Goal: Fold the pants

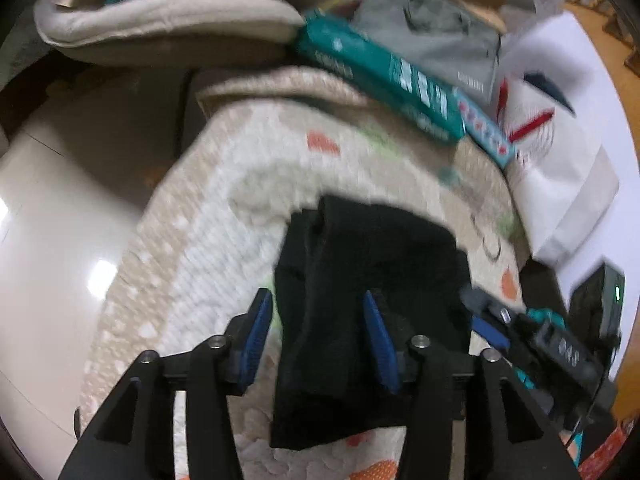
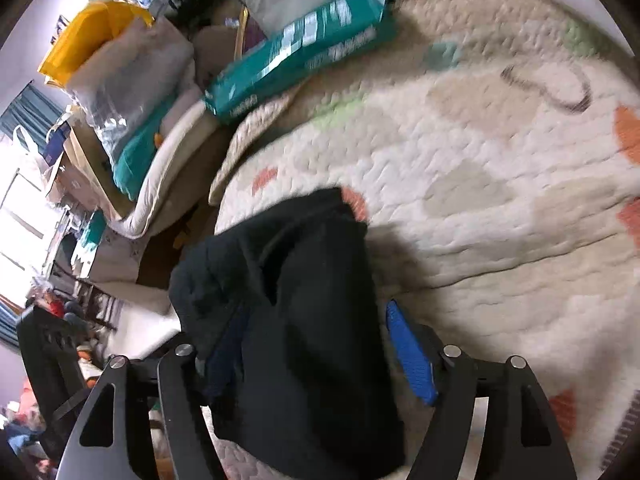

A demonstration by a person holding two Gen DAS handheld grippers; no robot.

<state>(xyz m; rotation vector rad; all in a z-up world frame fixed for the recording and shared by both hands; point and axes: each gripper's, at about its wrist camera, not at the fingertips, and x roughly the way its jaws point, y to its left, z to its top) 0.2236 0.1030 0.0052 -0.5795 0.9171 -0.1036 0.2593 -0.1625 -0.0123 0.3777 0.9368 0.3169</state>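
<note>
The black pants point(image 1: 360, 320) lie as a folded bundle on the quilted bed cover point(image 1: 208, 240), long axis running away from both cameras. The left gripper point(image 1: 320, 336) is spread, straddling the bundle's left portion. The right gripper point(image 2: 312, 344) is also spread around the bundle; its left finger is hidden by fabric. Motion blur obscures fold edges.
</note>
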